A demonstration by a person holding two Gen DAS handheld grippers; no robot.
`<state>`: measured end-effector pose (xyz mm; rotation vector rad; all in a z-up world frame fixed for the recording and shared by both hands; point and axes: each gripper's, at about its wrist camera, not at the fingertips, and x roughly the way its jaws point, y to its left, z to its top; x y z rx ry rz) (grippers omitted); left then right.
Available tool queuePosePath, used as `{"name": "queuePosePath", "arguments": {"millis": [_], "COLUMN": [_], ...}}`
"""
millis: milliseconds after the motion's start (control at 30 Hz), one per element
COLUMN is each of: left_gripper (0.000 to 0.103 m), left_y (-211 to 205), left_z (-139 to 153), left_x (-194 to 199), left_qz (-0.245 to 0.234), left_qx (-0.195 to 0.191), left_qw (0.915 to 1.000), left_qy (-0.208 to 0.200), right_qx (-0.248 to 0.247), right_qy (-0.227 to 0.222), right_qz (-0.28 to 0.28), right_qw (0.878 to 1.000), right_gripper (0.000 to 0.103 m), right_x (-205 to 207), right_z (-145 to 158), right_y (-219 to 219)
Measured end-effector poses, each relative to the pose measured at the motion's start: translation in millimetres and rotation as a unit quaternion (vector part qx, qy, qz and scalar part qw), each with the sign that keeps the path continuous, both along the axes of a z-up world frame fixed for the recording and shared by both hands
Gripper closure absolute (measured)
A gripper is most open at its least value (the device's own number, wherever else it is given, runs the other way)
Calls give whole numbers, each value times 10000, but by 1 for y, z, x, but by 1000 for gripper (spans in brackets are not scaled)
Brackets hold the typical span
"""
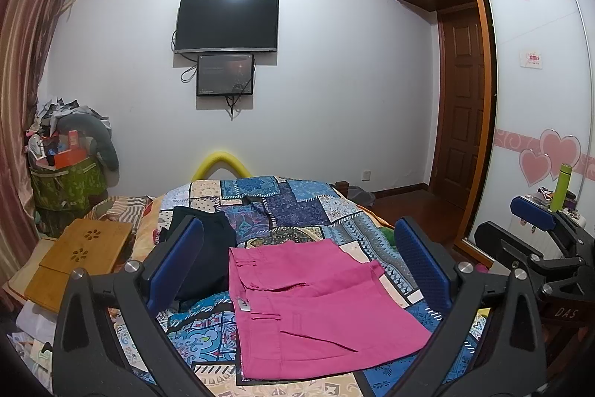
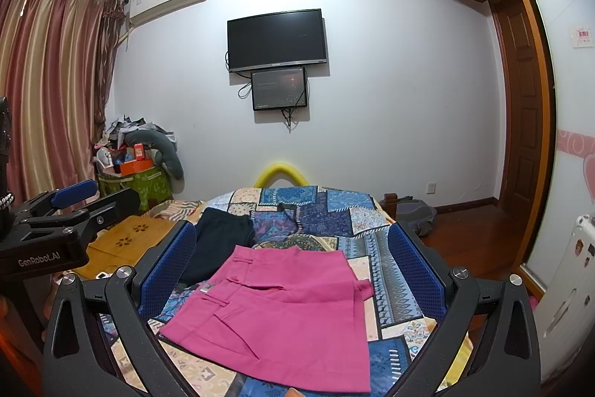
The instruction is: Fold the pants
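Pink pants [image 1: 316, 307] lie folded in a compact rectangle on the patchwork bedspread [image 1: 297, 211], waistband to the left. They also show in the right wrist view [image 2: 282, 315]. My left gripper [image 1: 297, 270] is open and empty, held above and in front of the pants. My right gripper [image 2: 293, 270] is open and empty too, also above the pants. The right gripper shows at the right edge of the left wrist view [image 1: 539, 240]. The left gripper shows at the left edge of the right wrist view [image 2: 67, 218].
A folded dark garment [image 1: 208, 248] lies on the bed left of the pink pants. A wooden lap tray [image 1: 81, 259] sits at the bed's left side. A cluttered green hamper [image 1: 67, 181] stands by the curtain. A wardrobe [image 1: 539, 99] is at the right.
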<state>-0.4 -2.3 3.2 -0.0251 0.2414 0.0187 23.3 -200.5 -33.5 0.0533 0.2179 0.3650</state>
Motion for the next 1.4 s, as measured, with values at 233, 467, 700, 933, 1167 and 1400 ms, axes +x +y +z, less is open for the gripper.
{"name": "queuePosePath", "arguments": {"millis": [233, 467, 700, 933, 1167, 1400], "left_gripper": [0, 0, 0, 0, 0, 0], "left_y": [-1, -2, -3, -3, -2, 3], "left_z": [1, 1, 0, 0, -1, -13], "left_x": [-1, -2, -3, -3, 3, 25], "left_qz": [12, 19, 19, 14, -64, -90], "left_qx": [38, 42, 40, 33, 10, -16], "left_qw": [10000, 10000, 10000, 10000, 10000, 9994], "left_qy": [-6, -11, -12, -9, 58, 345], "right_qx": [6, 4, 4, -4, -3, -36], "right_qy": [-1, -1, 18, 23, 95, 267], "right_qz": [0, -2, -1, -12, -19, -98], "right_qw": [10000, 10000, 10000, 10000, 10000, 9996], "right_gripper": [0, 0, 0, 0, 0, 1], "right_x": [0, 0, 1, 0, 6, 18], "right_z": [0, 1, -1, -2, -7, -16], "right_y": [0, 0, 1, 2, 2, -2]}}
